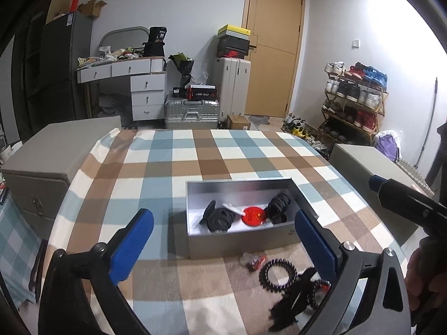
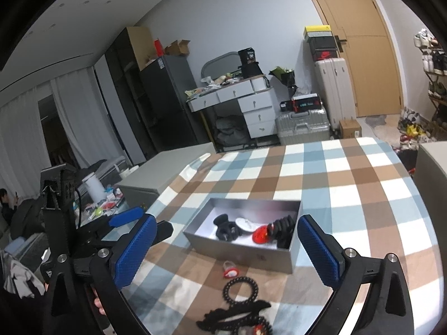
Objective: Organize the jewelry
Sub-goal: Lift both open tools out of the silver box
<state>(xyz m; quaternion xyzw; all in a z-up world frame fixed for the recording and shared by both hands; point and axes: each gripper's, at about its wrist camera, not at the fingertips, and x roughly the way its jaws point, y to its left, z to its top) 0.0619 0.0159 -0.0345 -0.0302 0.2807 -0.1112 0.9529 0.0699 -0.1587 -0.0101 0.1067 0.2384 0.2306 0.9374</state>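
Both hand-held grippers, left (image 1: 223,243) and right (image 2: 226,248), stand apart and empty. The box (image 2: 279,259) holds sorted pieces mid-surface; the remaining jewelry (image 2: 240,290), apparently bracelets, lies toward the near edge for pickup.

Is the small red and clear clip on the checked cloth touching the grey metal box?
Apart. In the right wrist view, a strip of cloth shows between the clip and the box front wall.

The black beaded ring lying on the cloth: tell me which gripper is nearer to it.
Probably right, though it is close. The black beaded ring lies centred before the right gripper; it sits near the left gripper's right finger.
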